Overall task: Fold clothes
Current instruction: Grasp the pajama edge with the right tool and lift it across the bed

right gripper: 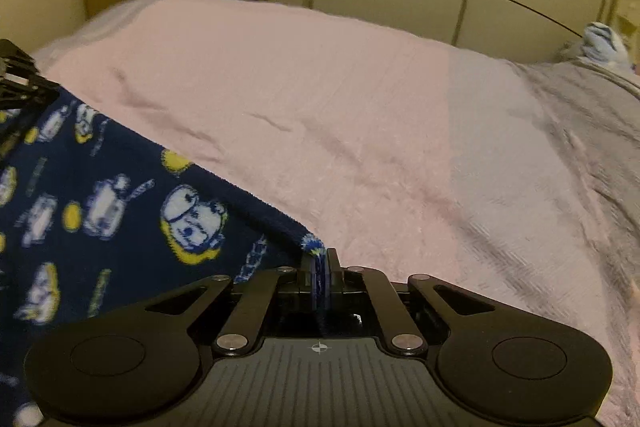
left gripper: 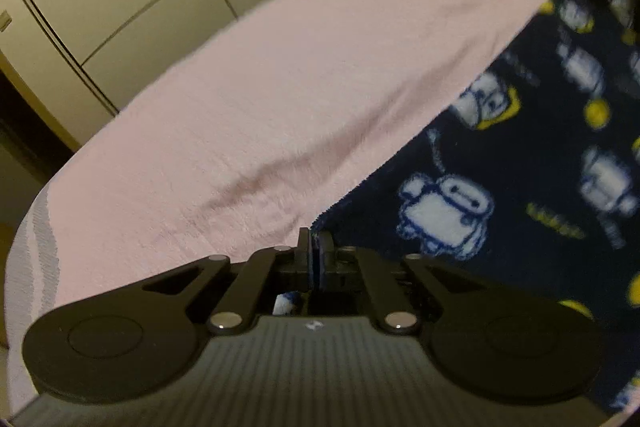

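- My left hand-held gripper [left gripper: 314, 259] has its jaws pinched together on the edge of the navy printed garment [left gripper: 500, 167]. A sliver of blue cloth shows between the pads, so I read it as clamped on the fabric.
- My right hand-held gripper [right gripper: 322, 277] is likewise closed on the same garment's hem [right gripper: 310, 243]; the blue fleece runs straight down into the pinch.
- The garment hangs stretched between the two grips, over the pink bedspread [right gripper: 320, 99]. In the right view the left unit shows at the far left edge with the cloth's top edge running taut from it to my right grip.
- Slip risk: both holds look to be right at the hem, with little cloth inside the pads. Thick fleece can creep out if I pull the hands further apart or swing quickly.
- Uneven fold risk: if one hand travels lower or faster, the edge will skew and the layers land crooked on the bed.
- Snag risk: dragging the hanging part across the bedspread could bunch the fleece, or rumple the cover beneath it.
- I cannot tell how the lower part of the garment lies; it is out of both views, so a hidden twist or doubled layer could spoil the fold.
- The left view is blurred, so my alignment judgement there is weak.
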Motion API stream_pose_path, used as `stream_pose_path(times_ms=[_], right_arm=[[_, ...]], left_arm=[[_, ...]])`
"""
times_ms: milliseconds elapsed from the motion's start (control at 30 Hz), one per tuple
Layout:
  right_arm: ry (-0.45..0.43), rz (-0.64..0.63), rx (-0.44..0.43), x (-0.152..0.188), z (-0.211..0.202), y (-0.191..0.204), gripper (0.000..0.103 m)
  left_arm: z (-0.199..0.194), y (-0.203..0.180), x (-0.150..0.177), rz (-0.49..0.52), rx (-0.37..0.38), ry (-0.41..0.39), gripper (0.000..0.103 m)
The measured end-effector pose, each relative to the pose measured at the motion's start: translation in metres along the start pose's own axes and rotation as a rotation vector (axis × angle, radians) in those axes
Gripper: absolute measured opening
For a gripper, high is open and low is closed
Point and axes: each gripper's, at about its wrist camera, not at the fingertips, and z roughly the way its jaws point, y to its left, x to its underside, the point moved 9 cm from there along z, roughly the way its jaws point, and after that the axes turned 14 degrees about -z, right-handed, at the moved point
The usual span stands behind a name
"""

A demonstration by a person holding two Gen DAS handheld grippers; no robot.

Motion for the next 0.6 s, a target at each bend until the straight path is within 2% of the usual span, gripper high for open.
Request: stream_pose_path(times_ms=[67, 133, 167, 200, 267, 400, 467, 533, 600], right_arm=[[0.056, -0.009, 0.037, 0.005, 0.017, 0.002, 0.004], [0.125, -0.001, 0.081, 0.012, 0.033, 0.004, 0.015], [0.151, 0.004, 0.107, 0.015, 0.038, 0.003, 0.034], [0.149, 0.013, 0.150, 0.016, 0.035, -0.002, 0.060], [0.125, 0.050, 0.209, 0.018, 0.021, -0.018, 0.074], [0.088, 0.237, 0.294, 0.037, -0.030, -0.063, 0.074], [0.093, 0.299, 0.266, 0.053, -0.044, -0.069, 0.074], [0.097, 0.361, 0.237, 0.068, -0.059, -0.075, 0.073], [0.101, 0.424, 0.208, 0.083, -0.074, -0.081, 0.064]], left_arm=[[0.016, -0.005, 0.005, 0.012, -0.055, 0.032, 0.009], [0.028, -0.007, 0.009, 0.003, -0.109, 0.054, 0.015], [0.031, -0.006, 0.009, -0.017, -0.128, 0.057, 0.016], [0.028, 0.001, 0.006, -0.065, -0.128, 0.049, 0.018], [0.016, 0.022, 0.004, -0.179, -0.127, 0.045, 0.030], [-0.023, 0.073, 0.016, -0.488, -0.168, 0.024, 0.030], [-0.047, 0.090, 0.033, -0.651, -0.143, 0.019, 0.029], [-0.067, 0.093, 0.051, -0.732, -0.126, 0.028, 0.028], [-0.077, 0.086, 0.067, -0.756, -0.117, 0.052, 0.028]])
